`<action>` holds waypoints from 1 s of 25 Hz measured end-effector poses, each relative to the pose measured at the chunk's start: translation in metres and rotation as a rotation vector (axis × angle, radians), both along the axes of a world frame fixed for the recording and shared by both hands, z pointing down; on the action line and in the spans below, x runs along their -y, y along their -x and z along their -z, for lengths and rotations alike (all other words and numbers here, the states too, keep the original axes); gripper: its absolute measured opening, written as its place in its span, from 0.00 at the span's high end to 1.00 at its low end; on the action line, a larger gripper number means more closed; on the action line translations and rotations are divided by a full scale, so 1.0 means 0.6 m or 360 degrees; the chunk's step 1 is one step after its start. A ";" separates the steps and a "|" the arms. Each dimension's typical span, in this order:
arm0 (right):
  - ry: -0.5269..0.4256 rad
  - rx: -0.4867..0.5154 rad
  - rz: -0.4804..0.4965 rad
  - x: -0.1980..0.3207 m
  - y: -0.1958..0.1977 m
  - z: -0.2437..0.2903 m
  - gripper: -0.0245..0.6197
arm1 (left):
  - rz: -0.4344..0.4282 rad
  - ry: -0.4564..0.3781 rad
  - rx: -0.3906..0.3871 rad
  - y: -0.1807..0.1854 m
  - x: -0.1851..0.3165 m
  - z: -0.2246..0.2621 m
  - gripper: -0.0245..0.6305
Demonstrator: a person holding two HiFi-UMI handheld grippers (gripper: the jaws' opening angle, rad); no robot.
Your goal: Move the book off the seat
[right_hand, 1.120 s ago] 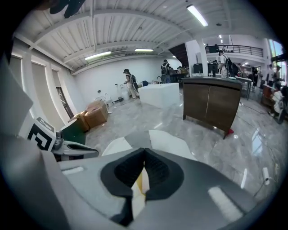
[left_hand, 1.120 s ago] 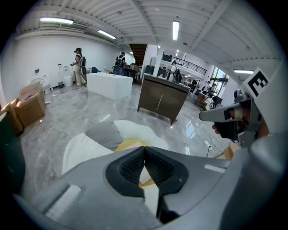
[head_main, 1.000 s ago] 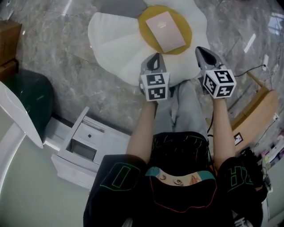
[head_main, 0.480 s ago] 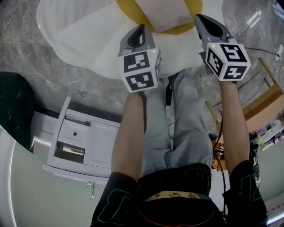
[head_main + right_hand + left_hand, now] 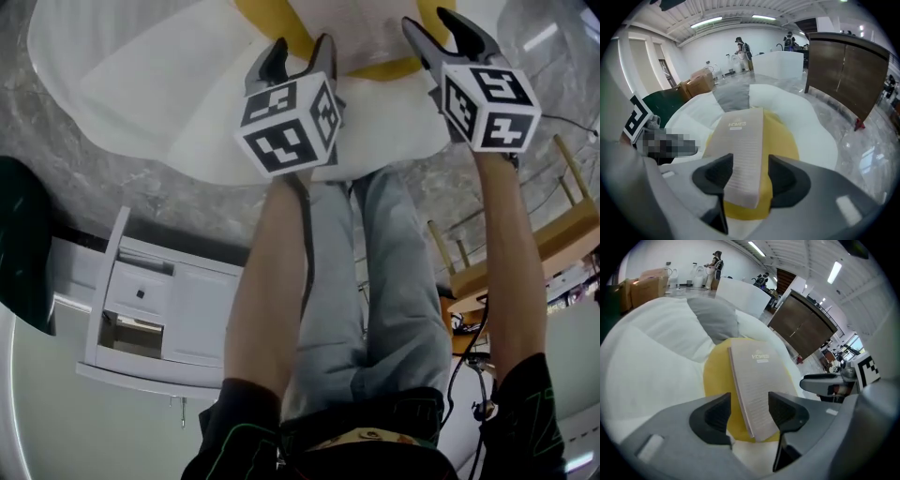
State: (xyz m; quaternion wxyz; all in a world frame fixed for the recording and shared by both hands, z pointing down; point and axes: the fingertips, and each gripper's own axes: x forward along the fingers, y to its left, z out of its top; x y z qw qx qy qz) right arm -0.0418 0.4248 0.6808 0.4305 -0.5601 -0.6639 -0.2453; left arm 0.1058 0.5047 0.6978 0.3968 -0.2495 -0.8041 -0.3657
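Observation:
The book (image 5: 757, 385), pale with a beige cover, lies flat on the yellow centre (image 5: 717, 376) of a white flower-shaped cushion seat (image 5: 141, 84). In the head view only its near end (image 5: 370, 28) shows at the top edge. My left gripper (image 5: 298, 56) hovers over the seat's near side, its jaws opening, and the book's near left edge shows in the gap, untouched. My right gripper (image 5: 441, 28) is beside it with its jaws also opening. The book's near end (image 5: 743, 154) shows between those pads without contact.
A white cabinet (image 5: 159, 300) with an open compartment stands on the marble floor at the left, beside a dark green object (image 5: 19, 244). A wooden chair (image 5: 553, 234) is at the right. Beyond the seat are a brown cabinet (image 5: 843, 70) and cardboard boxes (image 5: 698, 82).
Both grippers have moved forward over the seat toward the book. Their jaws, shut before, now stand apart. The book has slid toward the top edge of the head view.

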 end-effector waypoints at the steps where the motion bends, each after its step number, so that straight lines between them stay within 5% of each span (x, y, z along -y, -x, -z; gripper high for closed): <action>1: -0.0007 -0.0008 0.0022 -0.001 0.002 -0.010 0.58 | -0.0033 -0.0014 0.0019 0.007 0.007 -0.009 0.55; 5: -0.0068 -0.0067 0.0079 -0.001 0.001 -0.059 0.55 | -0.0161 -0.0188 0.0021 0.018 0.045 -0.071 0.52; 8: -0.0090 -0.0166 0.0067 0.003 -0.019 -0.088 0.55 | -0.0126 -0.0298 0.0055 0.017 0.059 -0.095 0.52; 13: -0.0003 -0.0298 -0.0190 0.015 -0.022 -0.101 0.58 | -0.0221 -0.0316 0.0091 0.036 0.064 -0.096 0.61; 16: -0.0051 -0.0275 -0.0228 0.018 -0.024 -0.093 0.58 | -0.0261 -0.0369 0.0006 0.039 0.074 -0.092 0.64; 25: -0.0058 -0.0420 -0.0428 0.067 -0.076 -0.060 0.59 | -0.0703 -0.0113 -0.0155 0.026 0.066 -0.030 0.65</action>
